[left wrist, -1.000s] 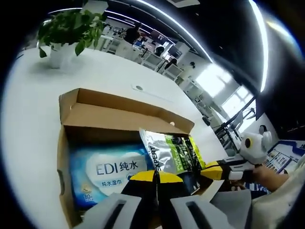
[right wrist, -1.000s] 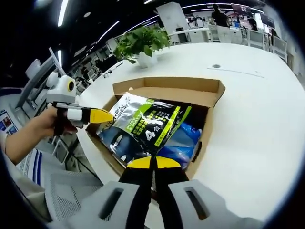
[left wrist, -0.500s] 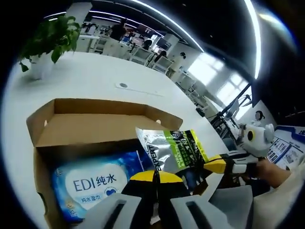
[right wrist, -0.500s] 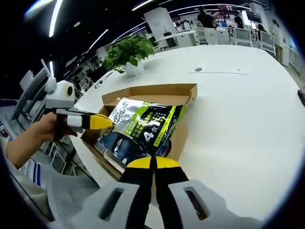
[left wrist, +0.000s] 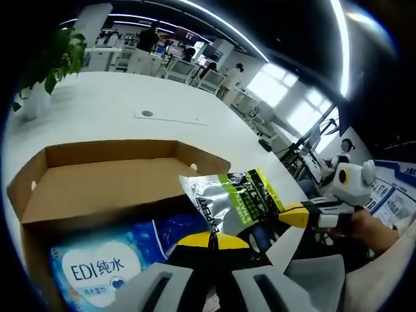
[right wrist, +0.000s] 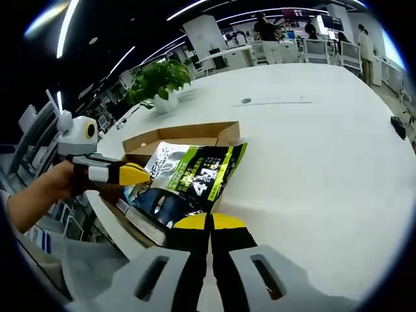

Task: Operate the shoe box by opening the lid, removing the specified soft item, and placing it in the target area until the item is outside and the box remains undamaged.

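A silver, green and black pouch (left wrist: 237,201) (right wrist: 192,175) hangs between both grippers, above the near side of the open cardboard shoe box (left wrist: 104,175) (right wrist: 188,133). My left gripper (left wrist: 211,239) (right wrist: 144,174) is shut on one corner of the pouch. My right gripper (right wrist: 209,221) (left wrist: 286,216) is shut on the opposite edge. A blue wet-wipes pack (left wrist: 97,266) lies inside the box. In the right gripper view the pouch covers most of the box's inside.
The box sits on a broad white table (right wrist: 312,169) with a round cable grommet (left wrist: 147,114) (right wrist: 246,101). A potted plant (left wrist: 49,65) (right wrist: 156,81) stands beyond the box. A small black object (right wrist: 398,123) lies at the table's far right. Desks and people fill the background.
The pouch has risen out of the box with both grippers and moved toward the open table on the right. The box now lies farther back and left in the right gripper view.
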A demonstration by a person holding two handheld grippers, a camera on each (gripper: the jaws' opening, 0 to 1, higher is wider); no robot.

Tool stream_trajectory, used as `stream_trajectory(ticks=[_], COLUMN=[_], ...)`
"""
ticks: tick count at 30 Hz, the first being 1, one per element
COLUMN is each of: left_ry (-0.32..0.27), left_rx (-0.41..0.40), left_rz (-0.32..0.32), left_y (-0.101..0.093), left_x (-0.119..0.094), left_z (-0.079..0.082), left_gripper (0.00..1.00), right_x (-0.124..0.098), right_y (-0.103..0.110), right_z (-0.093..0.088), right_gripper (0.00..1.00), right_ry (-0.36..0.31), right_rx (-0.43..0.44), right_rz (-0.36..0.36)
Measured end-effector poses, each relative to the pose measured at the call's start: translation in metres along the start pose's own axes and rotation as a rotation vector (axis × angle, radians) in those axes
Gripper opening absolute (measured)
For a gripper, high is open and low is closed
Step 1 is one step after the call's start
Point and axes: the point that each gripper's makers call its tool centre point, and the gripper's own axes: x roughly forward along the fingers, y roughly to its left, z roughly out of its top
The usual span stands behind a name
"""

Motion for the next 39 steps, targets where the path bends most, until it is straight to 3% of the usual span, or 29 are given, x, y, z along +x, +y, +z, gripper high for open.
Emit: stream_trajectory(ticks=[21,39], left_ry=[0.055,0.092], left_rx=[0.061,0.107], left_rz=[-0.053,-0.059], left_y=[-0.044,-0.071], left_x=[0.042,0.077], left_z=[0.003,0.017], left_gripper=[0.00,0.00], right_x=[-0.027,-0.039], right_y=[-0.056,-0.097], right_z=[0.015,0.024], right_gripper=[0.00,0.00], right_ry=[-0.062,-0.095], right_rx=[0.068,0.104], right_rz=[-0.076,-0.122])
